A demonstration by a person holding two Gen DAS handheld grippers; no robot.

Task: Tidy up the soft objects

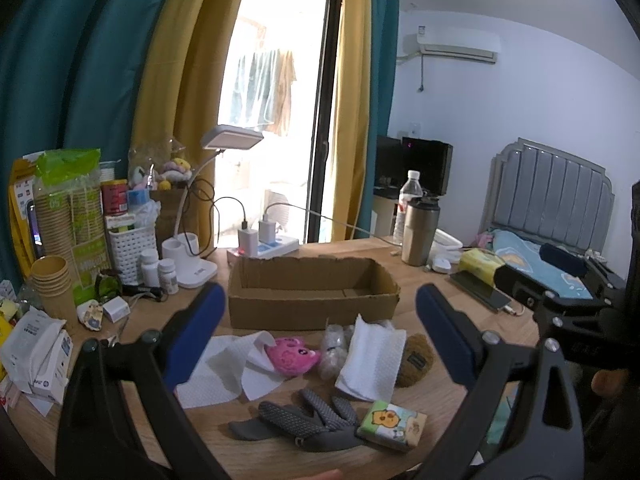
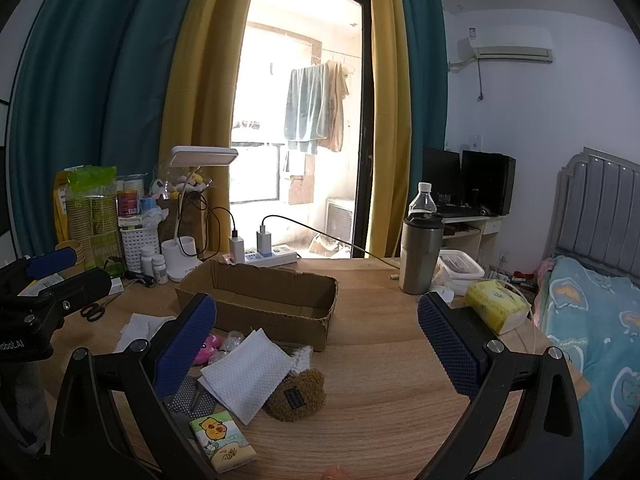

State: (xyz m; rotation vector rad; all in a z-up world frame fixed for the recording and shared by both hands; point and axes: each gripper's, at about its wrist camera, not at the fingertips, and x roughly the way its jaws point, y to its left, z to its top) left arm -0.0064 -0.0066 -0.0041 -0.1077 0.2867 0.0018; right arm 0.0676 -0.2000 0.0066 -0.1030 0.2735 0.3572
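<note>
Both claws hang above the wooden table [image 1: 400, 252], and both stand wide apart with nothing between the blue pads. The left gripper [image 1: 316, 332] looks straight down on the pile; the right gripper [image 2: 316, 344] sits off to the side, over bare wood, and shows in the left view as a black frame at the right edge.

The soft things lie in a loose cluster at the near edge of the table, just in front of the open cardboard box [image 1: 312, 296], which holds nothing that can be seen. A pink plush toy [image 1: 292, 358], fuzzy with a stitched face, rests partly on a crumpled white paper towel [image 1: 224, 372]. Right of it lies a clear crinkled plastic bag [image 1: 332, 350], then a second white paper towel [image 1: 372, 364], folded and dimpled, leaning over a brown furry pouch [image 1: 416, 360] with a small dark label. Nearest the camera, a grey glove [image 1: 304, 420] with dotted fingers lies flat, fingers spread, and just beside it, touching its fingertips, sits a small tissue pack [image 1: 392, 424] printed with a yellow cartoon animal.

From the right wrist view the folded towel overlaps the pouch and the glove, and the tissue pack sits closest of all. Beyond, a yellow tissue packet [image 2: 496, 304] rests near a steel tumbler [image 2: 420, 256].
</note>
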